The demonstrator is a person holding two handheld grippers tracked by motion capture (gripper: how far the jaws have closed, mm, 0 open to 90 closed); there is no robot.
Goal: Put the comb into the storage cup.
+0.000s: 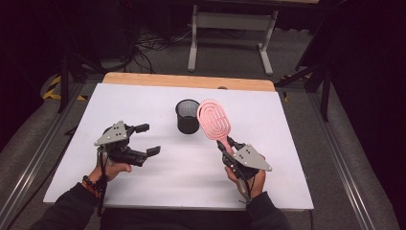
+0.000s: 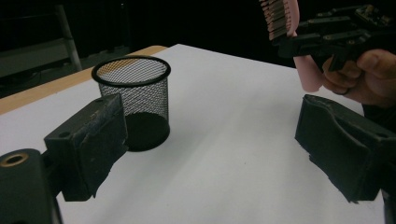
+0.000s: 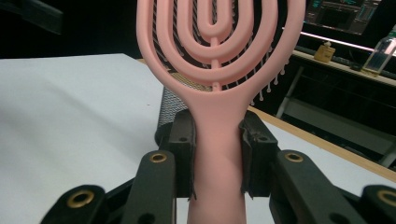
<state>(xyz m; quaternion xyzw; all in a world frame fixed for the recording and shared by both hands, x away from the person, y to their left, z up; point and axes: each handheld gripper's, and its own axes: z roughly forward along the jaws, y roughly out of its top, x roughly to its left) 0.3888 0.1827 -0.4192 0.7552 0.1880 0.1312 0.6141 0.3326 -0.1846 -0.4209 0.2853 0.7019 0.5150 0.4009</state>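
Pink brush (image 1: 214,120) clamped at handle by right gripper (image 1: 229,146), centre frame; light, stiff, slick. Left gripper (image 1: 143,140) released.

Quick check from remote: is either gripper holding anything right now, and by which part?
The right gripper is shut on the pink hairbrush, clamping its handle just below the head. The left gripper stands open with nothing between its jaws.

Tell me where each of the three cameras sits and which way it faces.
High view: above the near edge, looking down on the white table; forearms, left gripper, right gripper.
Left gripper view: rides the open gripper, facing the black wire-mesh cup.
Right gripper view: faces up the pink vented plastic hairbrush it clamps.
All share cup and brush.
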